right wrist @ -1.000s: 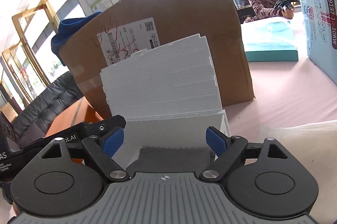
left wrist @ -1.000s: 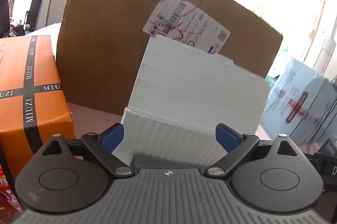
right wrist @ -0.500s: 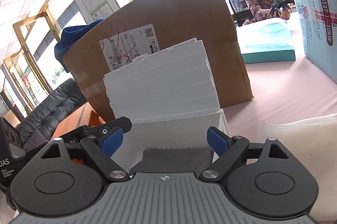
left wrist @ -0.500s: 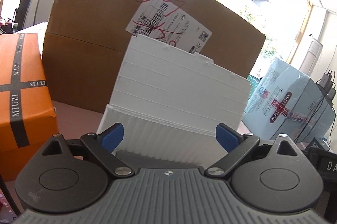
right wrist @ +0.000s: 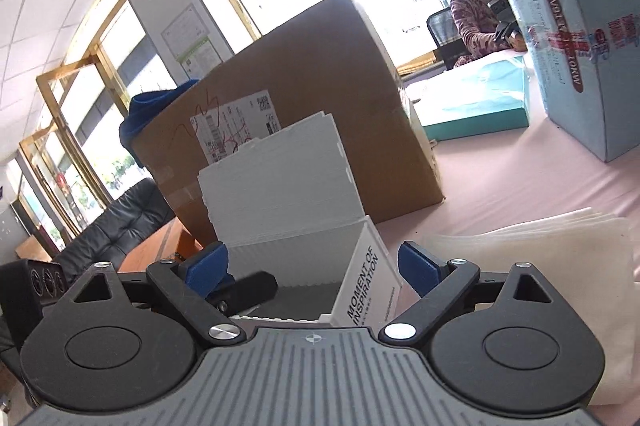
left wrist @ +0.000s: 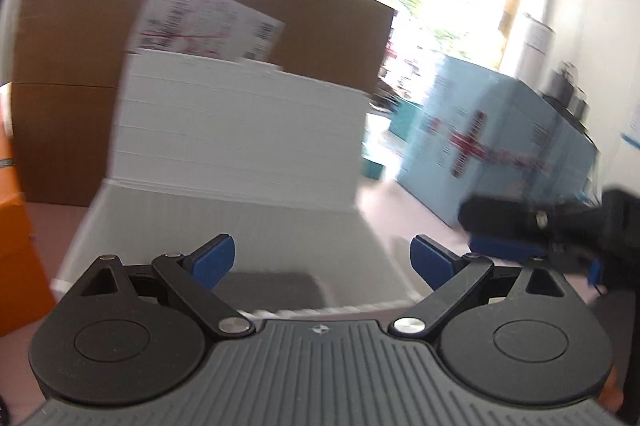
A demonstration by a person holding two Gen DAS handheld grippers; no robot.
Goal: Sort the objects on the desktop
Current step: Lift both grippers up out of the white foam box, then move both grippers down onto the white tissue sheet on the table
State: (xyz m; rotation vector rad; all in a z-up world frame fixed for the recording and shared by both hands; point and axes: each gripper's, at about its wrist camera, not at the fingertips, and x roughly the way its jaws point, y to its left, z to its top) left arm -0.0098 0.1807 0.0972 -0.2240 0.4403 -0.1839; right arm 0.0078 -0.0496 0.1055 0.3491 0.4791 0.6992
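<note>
1. Left gripper (left wrist: 322,260): we see the jaws spread wide, nothing between the blue pads, parked at the near edge of the white box (left wrist: 240,226). Left view is motion-blurred.
2. Right gripper (right wrist: 312,268): jaws also released, straddling the same white box (right wrist: 304,258); the box side facing us reads "MOMENT OF INSPIRATION". The left gripper's finger (right wrist: 244,288) shows at that box's left edge.
3. The white box sits open on the pink worktop (right wrist: 520,178), its corrugated lid (right wrist: 280,170) standing up against the cardboard carton (right wrist: 304,94) behind.
4. Right of the box, just beside it: a stack of white sheets (right wrist: 540,258) lying flat.
5. Left of the box: an orange box (left wrist: 16,246), partly out of frame.
6. The carton carries a shipping label (right wrist: 236,126) with red scribble; blue cloth (right wrist: 148,114) sits at its top left.
7. Farther right: a pale blue carton (right wrist: 580,46) with a red cross mark, and a teal flat box (right wrist: 480,106).
8. Far end: a seated person (right wrist: 476,22) holding a device.
</note>
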